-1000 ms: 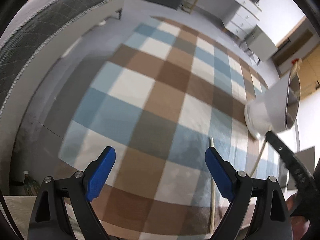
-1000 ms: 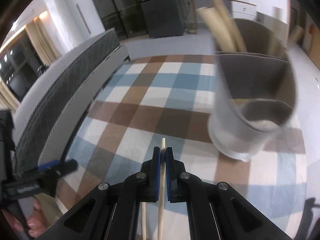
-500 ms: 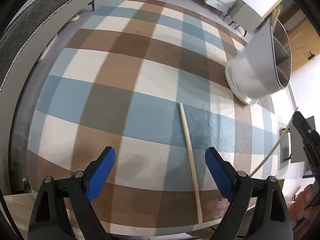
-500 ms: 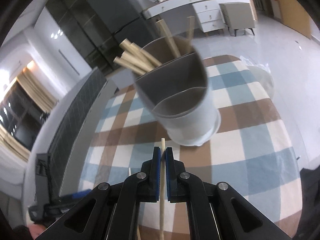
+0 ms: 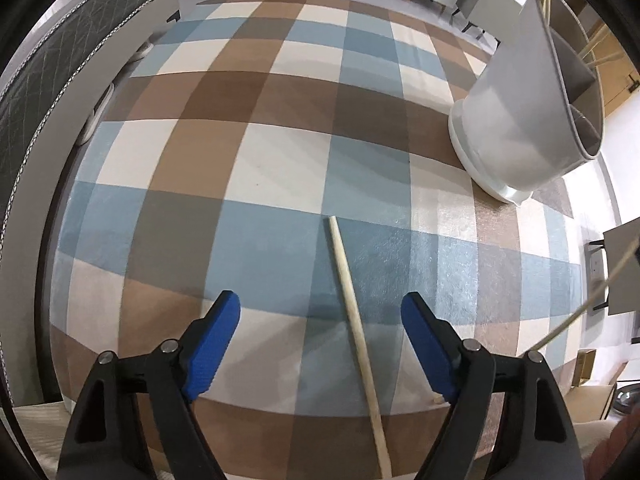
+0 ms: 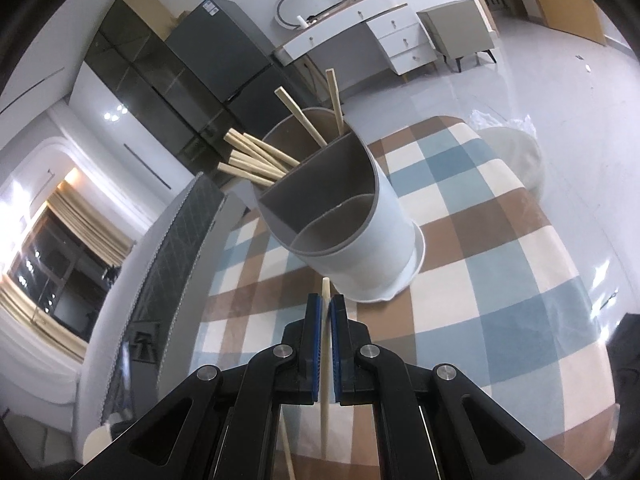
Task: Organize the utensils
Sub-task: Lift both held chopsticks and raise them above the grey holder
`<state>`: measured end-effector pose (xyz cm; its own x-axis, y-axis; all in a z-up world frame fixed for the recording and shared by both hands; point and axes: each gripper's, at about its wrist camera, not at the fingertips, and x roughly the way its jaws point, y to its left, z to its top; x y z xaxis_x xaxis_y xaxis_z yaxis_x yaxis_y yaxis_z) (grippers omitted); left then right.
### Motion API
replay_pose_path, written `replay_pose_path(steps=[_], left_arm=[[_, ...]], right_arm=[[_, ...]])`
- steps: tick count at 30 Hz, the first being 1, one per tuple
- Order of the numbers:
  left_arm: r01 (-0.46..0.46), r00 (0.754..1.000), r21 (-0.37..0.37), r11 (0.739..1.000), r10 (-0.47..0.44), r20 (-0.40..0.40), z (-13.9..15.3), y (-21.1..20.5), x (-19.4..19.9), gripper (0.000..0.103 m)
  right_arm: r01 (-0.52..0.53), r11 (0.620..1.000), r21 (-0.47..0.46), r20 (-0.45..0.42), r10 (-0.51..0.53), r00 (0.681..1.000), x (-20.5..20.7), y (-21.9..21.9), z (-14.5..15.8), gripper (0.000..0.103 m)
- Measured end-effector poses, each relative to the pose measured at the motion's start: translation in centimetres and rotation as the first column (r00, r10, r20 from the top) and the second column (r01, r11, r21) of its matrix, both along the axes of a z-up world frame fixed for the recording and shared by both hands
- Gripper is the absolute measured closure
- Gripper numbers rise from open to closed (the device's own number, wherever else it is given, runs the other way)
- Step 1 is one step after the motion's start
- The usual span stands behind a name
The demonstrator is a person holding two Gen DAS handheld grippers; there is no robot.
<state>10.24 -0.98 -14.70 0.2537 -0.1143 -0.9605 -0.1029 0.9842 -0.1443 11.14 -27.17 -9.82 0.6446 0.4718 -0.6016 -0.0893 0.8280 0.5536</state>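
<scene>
A pale wooden chopstick (image 5: pixel 354 320) lies on the checked tablecloth (image 5: pixel 280 160), between the blue pads of my left gripper (image 5: pixel 320 328). The jaws are closing and the pads stand apart from the stick. My right gripper (image 6: pixel 325 312) is shut on another chopstick (image 6: pixel 325 360), whose tip points at the white utensil holder (image 6: pixel 360 240). The holder has divided compartments; several chopsticks (image 6: pixel 256 160) stand in its far one, and the near ones look empty. In the left wrist view the holder (image 5: pixel 520 120) stands at the upper right, and the right hand's chopstick (image 5: pixel 580 312) shows at the right edge.
A grey quilted sofa (image 5: pixel 60 60) runs along the table's left side. A white dresser (image 6: pixel 360 40) and dark cabinets (image 6: pixel 180 80) stand at the back of the room. The tablecloth's near edge (image 5: pixel 280 412) lies just under my left gripper.
My left gripper has slid across the table until the lying chopstick is between its fingers, which have narrowed. My right gripper has swung with its chopstick toward the holder and rolled.
</scene>
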Motion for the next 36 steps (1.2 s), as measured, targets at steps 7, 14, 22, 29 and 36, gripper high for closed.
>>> replay_pose_path(steps=[7, 14, 22, 29, 36], left_arm=[[-0.009, 0.997, 0.032, 0.999, 0.012, -0.073, -1.2, -1.0, 1.2, 0.048], [-0.049, 0.995, 0.116, 0.992, 0.059, -0.083, -1.0, -2.3, 2.1, 0.076], [-0.072, 0.996, 0.052, 0.996, 0.075, -0.056, 0.4, -2.5, 2.0, 0.102], [-0.068, 0.989, -0.026, 0.997, 0.071, 0.127, 5.2, -1.2, -1.1, 0.102], [0.013, 0.964, -0.093, 0.996, 0.012, 0.266, 8.8, -2.1, -3.0, 0.102]], right_arm=[[0.012, 1.0, 0.021, 0.014, -0.012, 1.0, -0.3, -0.7, 0.4, 0.099], [0.004, 1.0, 0.021, 0.033, -0.004, 0.999, -0.5, -0.9, 0.8, 0.099], [0.01, 1.0, 0.007, 0.037, -0.01, 0.999, -0.8, -1.3, 1.0, 0.099], [-0.013, 0.999, -0.047, 0.066, 0.016, 0.998, -1.4, -0.4, 1.5, 0.099], [-0.003, 0.996, -0.093, 0.095, 0.012, 0.995, -2.5, 0.0, 1.9, 0.099]])
